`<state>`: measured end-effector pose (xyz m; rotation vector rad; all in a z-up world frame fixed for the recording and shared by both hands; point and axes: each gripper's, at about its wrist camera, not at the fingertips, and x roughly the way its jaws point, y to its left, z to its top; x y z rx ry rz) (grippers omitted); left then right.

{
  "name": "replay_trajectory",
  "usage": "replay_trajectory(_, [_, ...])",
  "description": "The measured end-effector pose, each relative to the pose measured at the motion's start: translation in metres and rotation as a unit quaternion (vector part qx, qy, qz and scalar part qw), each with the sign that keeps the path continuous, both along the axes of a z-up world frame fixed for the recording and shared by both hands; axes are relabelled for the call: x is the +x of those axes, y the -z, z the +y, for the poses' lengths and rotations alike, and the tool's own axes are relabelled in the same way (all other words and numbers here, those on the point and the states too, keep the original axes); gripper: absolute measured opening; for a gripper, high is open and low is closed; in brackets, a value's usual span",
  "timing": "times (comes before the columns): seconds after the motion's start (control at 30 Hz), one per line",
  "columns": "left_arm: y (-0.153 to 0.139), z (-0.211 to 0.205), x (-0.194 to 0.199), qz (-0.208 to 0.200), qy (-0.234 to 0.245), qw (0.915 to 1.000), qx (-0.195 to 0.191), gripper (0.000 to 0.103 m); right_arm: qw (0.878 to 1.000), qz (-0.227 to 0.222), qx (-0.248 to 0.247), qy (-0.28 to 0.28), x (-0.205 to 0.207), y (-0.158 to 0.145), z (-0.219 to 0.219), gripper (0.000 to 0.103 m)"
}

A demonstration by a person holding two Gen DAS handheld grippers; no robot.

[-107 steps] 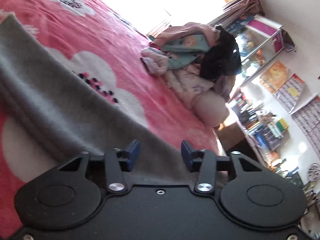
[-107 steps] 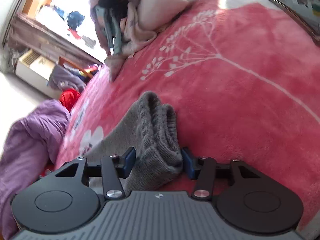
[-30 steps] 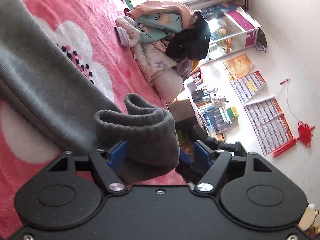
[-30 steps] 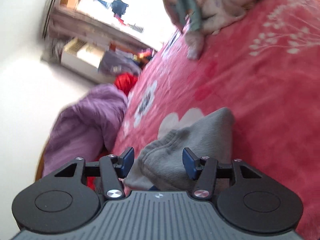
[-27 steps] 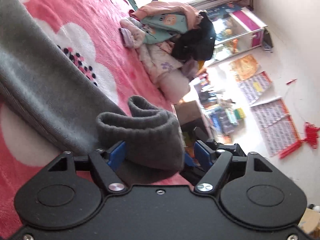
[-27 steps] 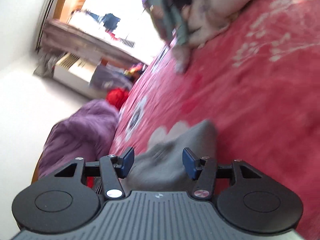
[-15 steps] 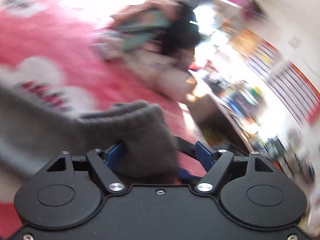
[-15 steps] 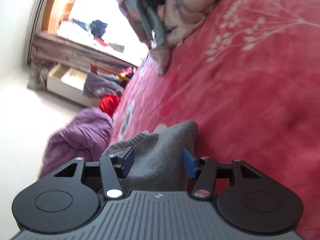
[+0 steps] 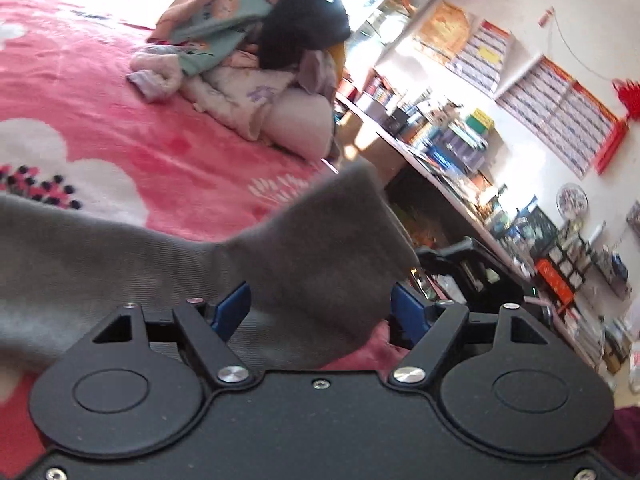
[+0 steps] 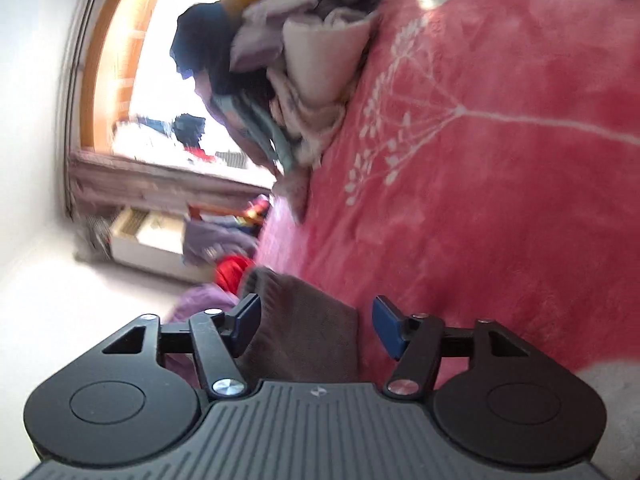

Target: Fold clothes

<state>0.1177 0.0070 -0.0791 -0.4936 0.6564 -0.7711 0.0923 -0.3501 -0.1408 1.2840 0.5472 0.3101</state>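
A bed under a pink fleece blanket (image 9: 120, 92) with white flower prints carries everything. A grey knit garment (image 9: 120, 264) lies on it directly ahead of the left gripper (image 9: 320, 308), one end lifted between its fingers. Farther ahead, toward the bed's far edge, sits a heap of unfolded clothes (image 9: 248, 52).

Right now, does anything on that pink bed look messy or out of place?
Yes: a jumbled pile of clothes sits unfolded at the far side of the pink blanket. The grey garment lies bunched and uneven between the left gripper's fingers.
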Motion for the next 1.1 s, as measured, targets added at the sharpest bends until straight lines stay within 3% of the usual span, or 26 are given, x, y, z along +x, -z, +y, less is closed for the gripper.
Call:
replay_trajectory(0.13, [0.002, -0.011, 0.015, 0.013, 0.009, 0.9994, -0.030, 0.077, 1.000, -0.007, -0.008, 0.016, -0.008, -0.007, -0.011, 0.063])
replay_trajectory(0.23, [0.002, -0.019, 0.018, 0.015, 0.017, 0.9995, -0.021, 0.077, 0.996, -0.016, -0.087, 0.027, -0.015, -0.029, -0.012, 0.063])
replay_trajectory(0.33, [-0.001, -0.006, 0.017, 0.020, 0.006, 0.9993, -0.030, 0.077, 0.984, -0.030, -0.175, 0.029, -0.022, -0.049, -0.009, 0.063])
replay_trajectory(0.57, [-0.005, 0.049, 0.014, 0.033, -0.064, 0.9948, -0.072, 0.077, 0.965, -0.082, -0.236, -0.079, -0.004, -0.056, 0.033, 0.062])
replay_trajectory(0.6, [-0.005, 0.054, 0.013, 0.036, -0.075, 0.9943, -0.066, 0.077, 0.959, -0.069, -0.262, -0.088, 0.005, -0.052, 0.041, 0.060])
replay_trajectory(0.67, [-0.006, 0.073, 0.006, 0.041, -0.122, 0.9902, -0.054, 0.077, 0.948, -0.036, -0.304, -0.085, 0.023, -0.035, 0.042, 0.042])
replay_trajectory(0.7, [-0.007, 0.085, 0.000, 0.042, -0.154, 0.9859, -0.051, 0.077, 0.952, -0.027, -0.294, -0.084, 0.028, -0.030, 0.036, 0.021])
replay_trajectory(0.77, [-0.010, 0.118, -0.019, 0.042, -0.218, 0.9732, -0.061, 0.077, 0.959, -0.008, -0.271, -0.082, 0.038, -0.021, 0.024, 0.017])
replay_trajectory(0.87, [-0.010, 0.174, -0.047, 0.042, -0.332, 0.9399, -0.069, 0.077, 0.956, -0.014, -0.273, -0.106, 0.037, -0.025, 0.022, 0.023])
replay_trajectory(0.93, [0.002, 0.206, -0.061, 0.068, -0.397, 0.9108, -0.092, 0.077, 0.957, -0.019, -0.266, -0.116, 0.034, -0.026, 0.019, 0.027])
replay_trajectory(1.03, [0.022, 0.236, -0.070, 0.112, -0.443, 0.8805, -0.126, 0.077, 0.964, -0.030, -0.239, -0.114, 0.022, -0.029, 0.014, 0.040])
replay_trajectory(1.1, [0.032, 0.243, -0.069, 0.130, -0.454, 0.8686, -0.149, 0.077, 0.964, -0.040, -0.238, -0.113, 0.018, -0.033, 0.016, 0.045])
